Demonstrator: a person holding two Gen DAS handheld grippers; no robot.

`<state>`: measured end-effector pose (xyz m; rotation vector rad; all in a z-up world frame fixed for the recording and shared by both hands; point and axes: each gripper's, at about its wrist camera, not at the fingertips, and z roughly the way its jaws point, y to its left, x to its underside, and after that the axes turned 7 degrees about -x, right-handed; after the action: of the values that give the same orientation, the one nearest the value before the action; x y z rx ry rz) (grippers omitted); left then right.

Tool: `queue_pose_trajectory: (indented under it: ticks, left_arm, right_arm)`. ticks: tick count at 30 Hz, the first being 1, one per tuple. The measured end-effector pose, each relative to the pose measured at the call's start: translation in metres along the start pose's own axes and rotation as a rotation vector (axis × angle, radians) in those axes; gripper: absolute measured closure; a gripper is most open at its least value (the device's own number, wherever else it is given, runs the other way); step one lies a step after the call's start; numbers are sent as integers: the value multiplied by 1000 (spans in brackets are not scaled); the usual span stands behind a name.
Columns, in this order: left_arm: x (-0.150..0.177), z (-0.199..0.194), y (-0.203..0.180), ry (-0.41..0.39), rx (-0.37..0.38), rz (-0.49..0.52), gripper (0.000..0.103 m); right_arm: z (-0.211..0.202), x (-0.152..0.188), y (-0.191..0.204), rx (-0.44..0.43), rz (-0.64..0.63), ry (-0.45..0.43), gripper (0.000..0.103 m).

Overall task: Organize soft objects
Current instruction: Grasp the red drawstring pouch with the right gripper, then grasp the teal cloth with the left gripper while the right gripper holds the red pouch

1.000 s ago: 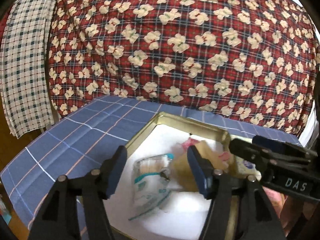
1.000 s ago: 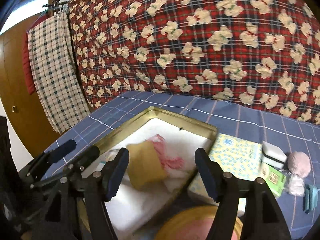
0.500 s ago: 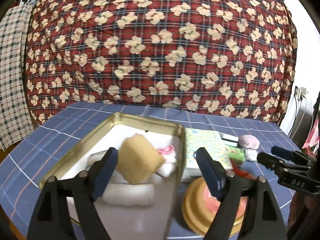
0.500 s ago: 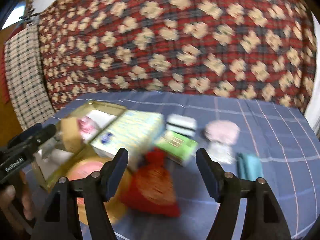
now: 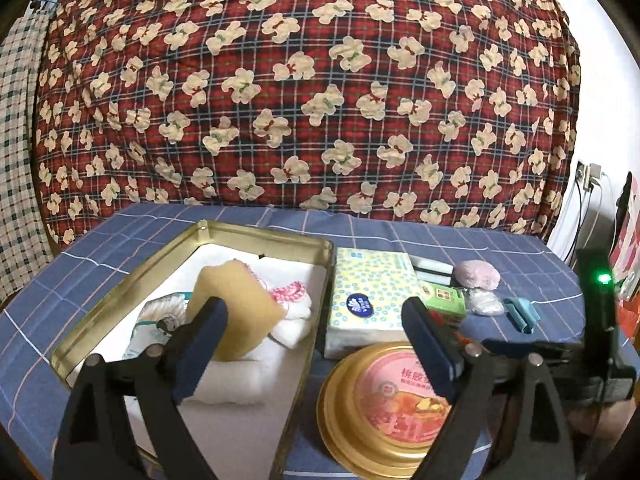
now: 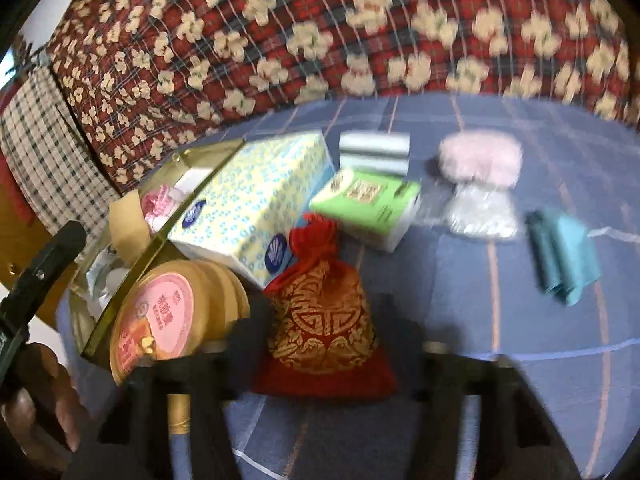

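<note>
Now the right gripper (image 6: 324, 344) is closing around the red pouch (image 6: 324, 312), presumably bound for the tin (image 5: 72, 344); the left gripper (image 5: 316, 344) is opening, empty.

There is one gold tray (image 5: 256, 236), one round gold tin (image 5: 384, 408), one tissue pack (image 5: 368, 296), one green box (image 6: 368, 200), one red bag (image 6: 324, 312), one pink puff (image 6: 480, 156), one blue cloth (image 6: 564, 256), and one yellow sponge (image 5: 236, 316).

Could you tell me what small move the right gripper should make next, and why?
Probably finish closing on the red and gold drawstring pouch: the right gripper is closing with the pouch between its fingers, which do not clearly press it yet, and the open gold rectangular tin has room.
</note>
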<state>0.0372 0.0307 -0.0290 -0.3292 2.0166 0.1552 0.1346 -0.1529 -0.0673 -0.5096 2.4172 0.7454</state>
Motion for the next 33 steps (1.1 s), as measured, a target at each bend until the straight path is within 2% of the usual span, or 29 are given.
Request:
queue_pose_trajectory:
  ticks: [1, 4, 7, 9, 13, 18, 25, 33]
  left_arm:
    - [0, 0, -2, 1, 2, 2, 13]
    - [-2, 0, -7, 9, 22, 13, 13]
    - [-5, -2, -21, -1, 36, 45, 13]
    - [-6, -3, -30, -8, 46, 65, 13]
    - [-8, -4, -56, -9, 83, 115, 13]
    - [-5, 4, -96, 6, 119, 195, 13]
    - [-2, 19, -145, 74, 183, 236, 13]
    - [6, 45, -213, 159, 251, 268, 13]
  right_arm:
    - [2, 1, 0, -7, -11, 9, 62]
    - [-2, 3, 3, -4, -39, 0, 81]
    - [-15, 4, 6, 27, -77, -52, 87]
    - [-27, 3, 7, 45, -90, -100, 87]
    - [-62, -1, 0, 151, -120, -231, 87]
    - [-86, -5, -25, 296, -114, -308, 87]
    - [-104, -6, -78, 425, -34, -327, 87]
    - [-113, -2, -129, 483, 62, -304, 87]
